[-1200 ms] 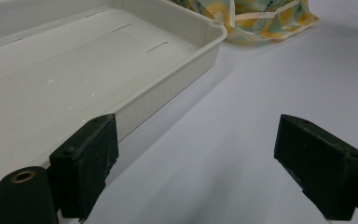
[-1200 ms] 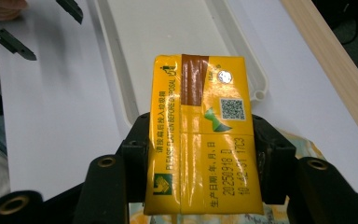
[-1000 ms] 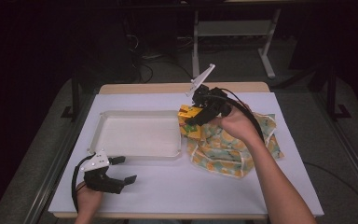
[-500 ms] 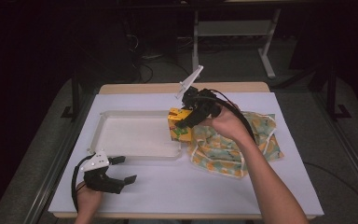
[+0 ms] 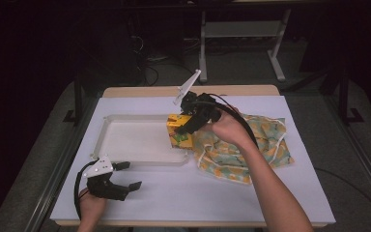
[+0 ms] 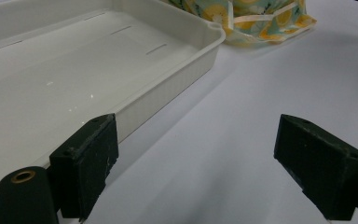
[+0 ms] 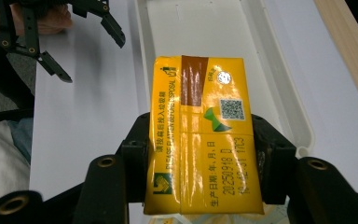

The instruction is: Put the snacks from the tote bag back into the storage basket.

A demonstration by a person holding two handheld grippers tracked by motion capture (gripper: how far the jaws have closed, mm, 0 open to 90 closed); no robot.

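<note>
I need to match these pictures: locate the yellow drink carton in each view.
High view: yellow drink carton at centre, over the white tray's right edge.
Left gripper view: not in it.
Right gripper view: carton at centre, clamped.
Shared landmark: the white tray.

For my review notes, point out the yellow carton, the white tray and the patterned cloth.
yellow carton (image 7: pixel 205 140), right gripper view, middle of its printed face.
white tray (image 5: pixel 107 120), high view, far left rim.
patterned cloth (image 5: pixel 265 137), high view, right half of the fabric.
</note>
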